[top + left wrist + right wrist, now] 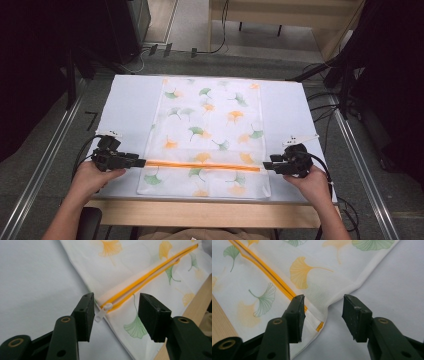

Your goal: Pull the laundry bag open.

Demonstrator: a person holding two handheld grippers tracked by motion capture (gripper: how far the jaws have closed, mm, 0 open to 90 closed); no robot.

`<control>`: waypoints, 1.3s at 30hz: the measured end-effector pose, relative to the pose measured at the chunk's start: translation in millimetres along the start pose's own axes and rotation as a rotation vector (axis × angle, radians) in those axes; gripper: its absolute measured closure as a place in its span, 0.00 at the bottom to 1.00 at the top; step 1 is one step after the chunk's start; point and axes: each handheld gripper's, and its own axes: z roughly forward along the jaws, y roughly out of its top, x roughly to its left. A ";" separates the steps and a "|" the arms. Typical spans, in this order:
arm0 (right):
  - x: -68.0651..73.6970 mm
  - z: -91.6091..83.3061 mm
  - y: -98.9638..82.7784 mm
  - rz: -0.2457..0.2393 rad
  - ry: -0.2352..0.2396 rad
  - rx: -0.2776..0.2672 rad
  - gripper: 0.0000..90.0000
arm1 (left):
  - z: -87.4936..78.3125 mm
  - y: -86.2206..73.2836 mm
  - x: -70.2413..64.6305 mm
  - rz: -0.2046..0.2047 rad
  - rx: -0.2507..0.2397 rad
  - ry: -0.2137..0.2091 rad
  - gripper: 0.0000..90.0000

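Observation:
A white cloth bag (210, 125) printed with green and orange ginkgo leaves lies flat on the table, an orange zipper (200, 165) running across its near part. My left gripper (141, 162) sits at the zipper's left end, open. In the left gripper view the white zipper pull (101, 313) lies between the jaws of the left gripper (116, 315), close to the left pad, not pinched. My right gripper (266, 165) rests at the zipper's right end, open. In the right gripper view the bag's edge and the zipper's orange end tab (320, 326) lie between the jaws of the right gripper (323, 315).
The bag rests on a white table cover (125, 110) with a wooden front edge (200, 212). Bare cover lies on both sides of the bag. Black cables (327, 107) trail over the floor at the right, and metal rails (45, 160) flank the table.

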 end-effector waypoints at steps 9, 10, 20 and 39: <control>-7.6 -7.1 -0.4 0.039 -0.034 -0.050 0.52 | -9.8 3.3 0.8 0.020 -0.076 0.070 0.46; -8.5 -7.9 -0.5 0.046 -0.042 -0.057 0.51 | -10.9 3.6 1.5 0.027 -0.079 0.083 0.46; -20.8 -12.2 -4.7 0.050 -0.083 -0.101 0.45 | -18.2 5.1 6.7 0.062 -0.177 0.146 0.41; -46.2 -21.7 -18.6 0.055 -0.183 -0.201 0.37 | -14.0 7.9 23.3 0.091 -0.248 0.259 0.39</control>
